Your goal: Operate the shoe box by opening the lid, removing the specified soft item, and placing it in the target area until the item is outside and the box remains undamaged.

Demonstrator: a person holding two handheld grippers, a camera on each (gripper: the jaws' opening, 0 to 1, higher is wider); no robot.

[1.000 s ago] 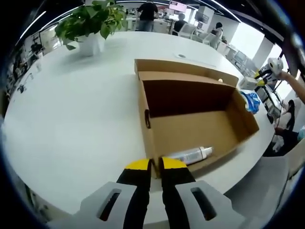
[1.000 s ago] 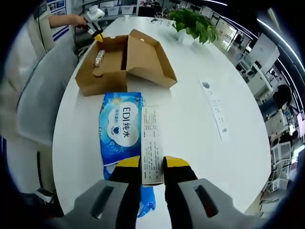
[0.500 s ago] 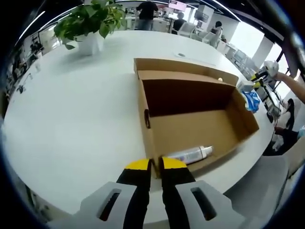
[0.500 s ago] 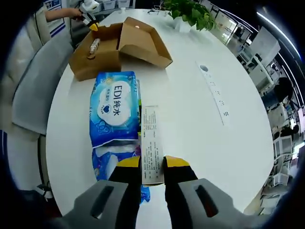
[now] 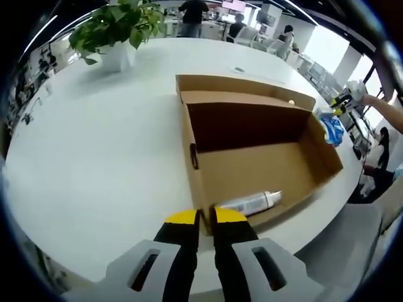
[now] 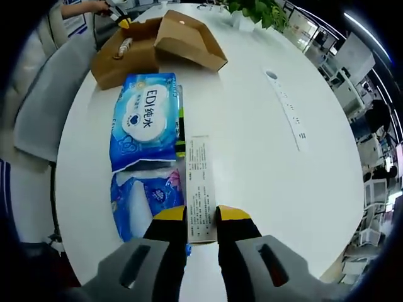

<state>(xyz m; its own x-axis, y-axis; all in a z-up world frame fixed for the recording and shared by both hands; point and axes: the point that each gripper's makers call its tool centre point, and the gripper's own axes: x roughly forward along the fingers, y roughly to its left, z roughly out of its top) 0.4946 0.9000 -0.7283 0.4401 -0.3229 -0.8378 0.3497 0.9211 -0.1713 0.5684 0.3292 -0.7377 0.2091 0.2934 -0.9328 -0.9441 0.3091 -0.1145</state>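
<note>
Brown cardboard shoe box [image 5: 252, 151] sits open on the white surface [image 5: 94, 138], lid [image 5: 242, 88] folded back flat; stiff matte walls look undented. The left gripper [image 5: 206, 217] is clamped on the near corner of the box wall, same as a second ago. A smooth white bottle [image 5: 252, 202] lies inside on the box floor. In the right gripper view the blue wipes pack [image 6: 143, 119] is out of the box and over the surface; across the last second the box [image 6: 135, 47] has shrunk toward the top of that view, so the pack has been carried further away. The right gripper [image 6: 201, 217] is closed on the pack's long paper label strip [image 6: 200, 189]. Pack is glossy, soft, crinkled plastic; a second blue pack [image 6: 148, 198] seems to sit beneath, hard to tell. Removal looks done, set-down remains.
</note>
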